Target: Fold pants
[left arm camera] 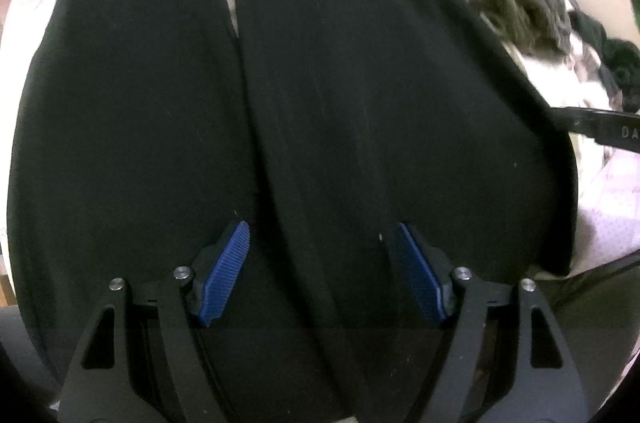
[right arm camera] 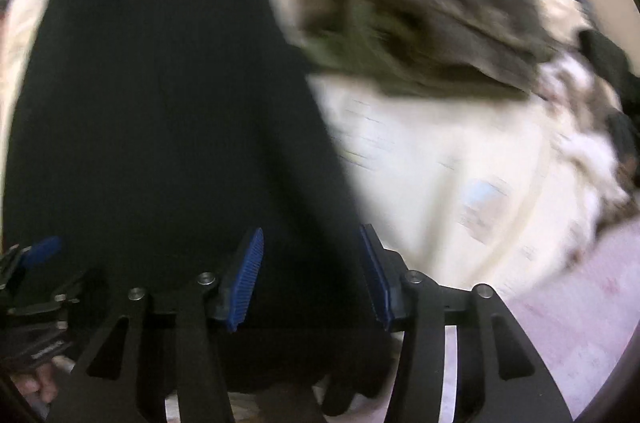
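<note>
Black pants (left arm camera: 320, 103) limp, light, creasing readily, spread on bed (right arm camera: 420, 163). Left gripper (left arm camera: 320, 271), right gripper (right arm camera: 312, 275): jaws released above cloth. Best hold: doubled near edge.

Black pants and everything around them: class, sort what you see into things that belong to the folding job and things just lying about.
Belongs to the job:
- black pants, spread flat
- left tool, open above the pants
- right tool, open at the pants' edge

Just lying about:
- grey-brown garment, crumpled beside the pants
- cream bedding underneath
</note>
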`<state>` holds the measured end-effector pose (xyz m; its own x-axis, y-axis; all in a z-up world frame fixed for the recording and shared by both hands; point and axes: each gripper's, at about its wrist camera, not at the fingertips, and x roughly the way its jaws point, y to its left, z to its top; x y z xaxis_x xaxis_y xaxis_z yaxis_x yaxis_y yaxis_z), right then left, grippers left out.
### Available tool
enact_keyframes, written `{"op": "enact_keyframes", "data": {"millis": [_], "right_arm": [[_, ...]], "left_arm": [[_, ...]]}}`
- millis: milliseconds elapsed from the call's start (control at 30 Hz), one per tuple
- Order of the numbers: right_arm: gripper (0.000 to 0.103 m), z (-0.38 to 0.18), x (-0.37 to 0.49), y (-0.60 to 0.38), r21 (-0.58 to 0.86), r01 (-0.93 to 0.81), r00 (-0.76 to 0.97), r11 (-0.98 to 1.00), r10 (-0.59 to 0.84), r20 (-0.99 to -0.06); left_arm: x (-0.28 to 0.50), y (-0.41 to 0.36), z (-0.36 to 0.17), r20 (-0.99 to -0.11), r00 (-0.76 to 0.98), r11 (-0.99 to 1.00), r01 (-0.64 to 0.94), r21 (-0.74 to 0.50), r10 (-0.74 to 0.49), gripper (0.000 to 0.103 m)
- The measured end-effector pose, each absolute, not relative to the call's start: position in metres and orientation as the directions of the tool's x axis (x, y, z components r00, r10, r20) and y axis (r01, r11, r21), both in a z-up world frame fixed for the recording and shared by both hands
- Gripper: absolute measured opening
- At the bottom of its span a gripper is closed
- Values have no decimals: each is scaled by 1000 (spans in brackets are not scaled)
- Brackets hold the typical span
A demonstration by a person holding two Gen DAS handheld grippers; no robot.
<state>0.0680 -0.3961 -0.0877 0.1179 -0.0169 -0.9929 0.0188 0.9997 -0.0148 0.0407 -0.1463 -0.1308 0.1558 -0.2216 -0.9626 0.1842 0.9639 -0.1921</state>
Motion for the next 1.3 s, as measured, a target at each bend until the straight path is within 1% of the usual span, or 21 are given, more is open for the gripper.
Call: {"op": "enact_keyframes", "data": {"millis": [67, 100, 133, 167, 200, 300, 400, 467, 533, 600, 633, 667, 733, 833, 900, 933, 1000, 1067, 1133, 1200, 1300], "right_arm": [[52, -100, 86, -389, 59, 25, 73, 998, 57, -996], [53, -109, 92, -390, 87, 48, 36, 995, 86, -996], [53, -126, 100, -394, 138, 103, -45, 985, 143, -989], [53, -135, 105, -397, 162, 143, -87, 976, 176, -981], [53, -138, 110, -400, 169, 170, -106, 971, 188, -976], [53, -115, 136, -408, 130, 142, -40, 981, 137, -990], [53, -89, 168, -420, 102, 116, 40, 988, 98, -994], [53, -70, 189, -424, 117, 95, 116, 989, 105, -988], [53, -39, 219, -427, 144, 63, 236, 988, 125, -964], [53, -18, 243, -426, 146, 37, 306, 989, 128, -943], [53, -6, 261, -421, 147, 26, 341, 989, 130, -931], [53, 4, 279, -424, 155, 9, 380, 988, 140, -915], [54, 23, 306, -408, 148, -37, 433, 988, 149, -889], [54, 31, 350, -401, 100, -109, 475, 989, 141, -869], [54, 28, 390, -380, 89, -149, 483, 985, 151, -862], [54, 12, 395, -364, 81, -161, 486, 984, 150, -861], [54, 7, 422, -350, 52, -171, 489, 984, 130, -862], [54, -4, 456, -334, 29, -190, 488, 981, 120, -864], [54, -24, 488, -320, 24, -201, 487, 979, 121, -865], [54, -40, 504, -313, 29, -209, 480, 977, 129, -868], [54, -59, 537, -296, 16, -251, 466, 968, 135, -874]], "left_arm": [[41, -143, -142, -973, 121, 966, 195, -172, -197, 73], [44, -143, -152, -981, 72, 966, 198, -164, -181, 73], [49, -147, -165, -984, 4, 965, 197, -174, -178, 74], [51, -144, -172, -980, -52, 962, 190, -196, -190, 75], [55, -139, -168, -977, -61, 960, 180, -213, -205, 75], [72, -112, -130, -971, -5, 956, 174, -236, -239, 75], [100, -80, -89, -969, 112, 964, 181, -196, -218, 75], [129, -46, -61, -958, 215, 978, 127, -166, -190, 75], [168, -4, -37, -941, 317, 993, 47, -112, -122, 76], [198, 33, -23, -919, 390, 998, -16, -65, -53, 79], [211, 48, -15, -901, 434, 999, -29, -24, -9, 80], [230, 64, -10, -879, 473, 998, -36, 46, 58, 80], [252, 92, -6, -853, 501, 989, -42, 145, 147, 80], [313, 105, -15, -817, 531, 970, -41, 239, 224, 80], [353, 111, -20, -814, 530, 963, -23, 267, 238, 80], [375, 112, -23, -815, 528, 959, -2, 283, 241, 80], [412, 108, -30, -801, 536, 942, 31, 333, 265, 80], [459, 100, -40, -769, 566, 911, 74, 407, 297, 80], [510, 89, -59, -745, 571, 857, 131, 498, 345, 84], [552, 77, -77, -721, 569, 803, 168, 572, 395, 84], [605, 69, -94, -695, 593, 762, 199, 616, 406, 84]]}}
